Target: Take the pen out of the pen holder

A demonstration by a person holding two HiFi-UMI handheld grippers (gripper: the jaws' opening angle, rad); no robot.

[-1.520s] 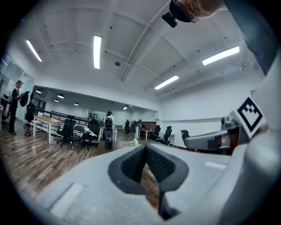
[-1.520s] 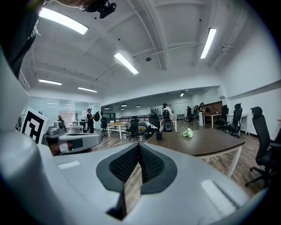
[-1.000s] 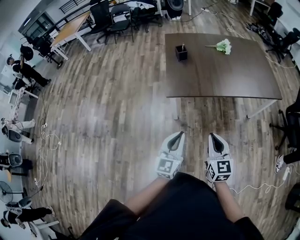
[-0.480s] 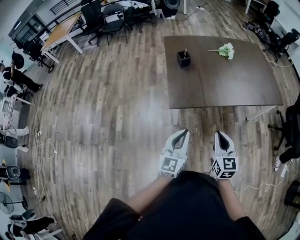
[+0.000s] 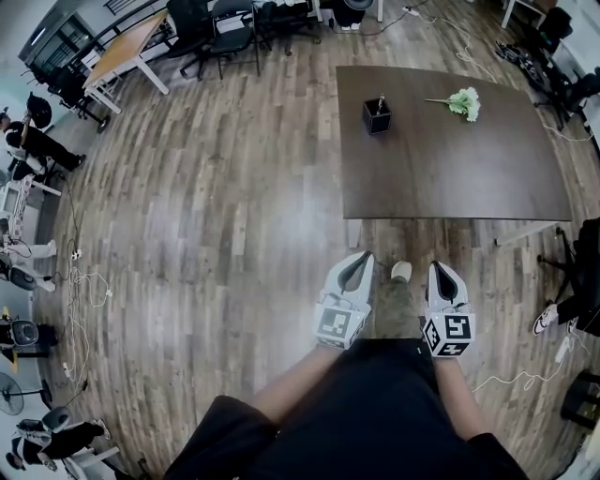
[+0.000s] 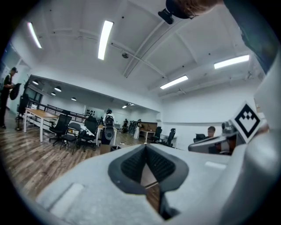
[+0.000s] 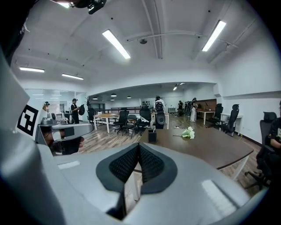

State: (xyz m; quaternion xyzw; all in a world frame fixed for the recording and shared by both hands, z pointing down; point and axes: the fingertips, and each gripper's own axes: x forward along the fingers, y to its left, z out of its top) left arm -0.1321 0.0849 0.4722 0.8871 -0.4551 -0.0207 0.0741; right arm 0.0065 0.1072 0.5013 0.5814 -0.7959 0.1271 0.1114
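Note:
A black square pen holder (image 5: 378,116) stands near the left end of the dark brown table (image 5: 450,178), with a pen (image 5: 381,103) sticking up out of it. In the right gripper view the pen holder (image 7: 152,136) is small and far ahead on the table (image 7: 206,149). My left gripper (image 5: 359,262) and right gripper (image 5: 440,270) are side by side over the wooden floor, well short of the table's near edge. Both are shut with nothing between the pads. The left gripper (image 6: 146,149) faces the room level; the right gripper (image 7: 139,148) faces the table.
A bunch of white flowers (image 5: 466,102) lies on the table right of the holder, also seen as flowers (image 7: 189,132). Office chairs (image 5: 221,28) and a light desk (image 5: 127,52) stand at the back left. Cables (image 5: 89,281) trail on the floor at left. People (image 5: 33,141) stand far left.
Both grippers have come forward across the floor toward the table, which now sits nearer in the head view. A shoe now shows between the grippers. Both stayed shut.

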